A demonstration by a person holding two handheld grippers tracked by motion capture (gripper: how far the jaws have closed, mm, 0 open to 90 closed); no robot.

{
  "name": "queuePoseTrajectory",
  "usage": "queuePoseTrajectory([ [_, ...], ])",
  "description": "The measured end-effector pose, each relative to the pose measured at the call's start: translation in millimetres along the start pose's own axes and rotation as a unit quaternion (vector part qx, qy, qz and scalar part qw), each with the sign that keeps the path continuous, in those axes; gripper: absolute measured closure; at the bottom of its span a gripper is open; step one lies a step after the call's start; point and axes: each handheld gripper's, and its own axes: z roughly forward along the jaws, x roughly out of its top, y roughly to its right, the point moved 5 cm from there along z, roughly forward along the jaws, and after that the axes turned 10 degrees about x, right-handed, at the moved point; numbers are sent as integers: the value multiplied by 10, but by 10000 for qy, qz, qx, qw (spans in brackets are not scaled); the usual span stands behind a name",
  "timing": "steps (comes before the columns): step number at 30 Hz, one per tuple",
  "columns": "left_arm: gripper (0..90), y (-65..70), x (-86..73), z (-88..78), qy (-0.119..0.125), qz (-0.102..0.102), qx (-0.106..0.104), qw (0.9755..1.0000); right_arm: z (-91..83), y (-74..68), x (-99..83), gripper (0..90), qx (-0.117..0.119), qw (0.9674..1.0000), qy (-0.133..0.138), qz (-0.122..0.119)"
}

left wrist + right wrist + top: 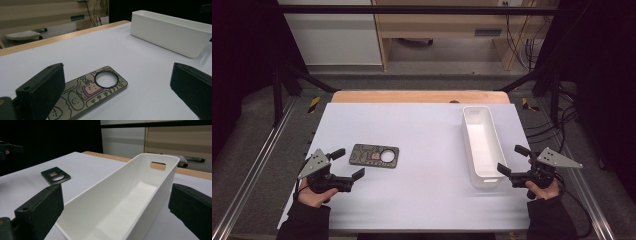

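A flat dark phone case (374, 156) with cartoon drawings and a round camera hole lies on the white table top (422, 195), left of centre. My left gripper (348, 163) sits just to its left, open, jaws wide, nothing between them. In the left gripper view the case (92, 93) lies just beyond the two black jaws. A long white bin (482, 145) stands empty at the right. My right gripper (513, 159) hovers open beside the bin's near end. The right gripper view looks into the bin (120, 202), with the case (55, 175) far off at left.
A wooden table edge (419, 96) runs along the back. Metal rails (252, 165) and dark frame posts flank the table, with cables (542, 130) at the right. The white surface between case and bin is bare.
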Motion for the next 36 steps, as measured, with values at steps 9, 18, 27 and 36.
queuePoseTrajectory([
  [9,0,34,12,12,-29,-10,-34,10000,-2,1,-11,5,8,10000,-33,-14],
  [18,0,71,34,32,-65,35,-55,10000,10,-11,-7,5,25,10000,-50,-58],
  [27,21,103,52,80,-239,-92,-6,9997,19,-17,-9,5,24,10000,-75,-50],
  [36,136,175,-30,241,-635,-85,175,9978,22,-18,-11,5,34,9999,-87,-64],
])
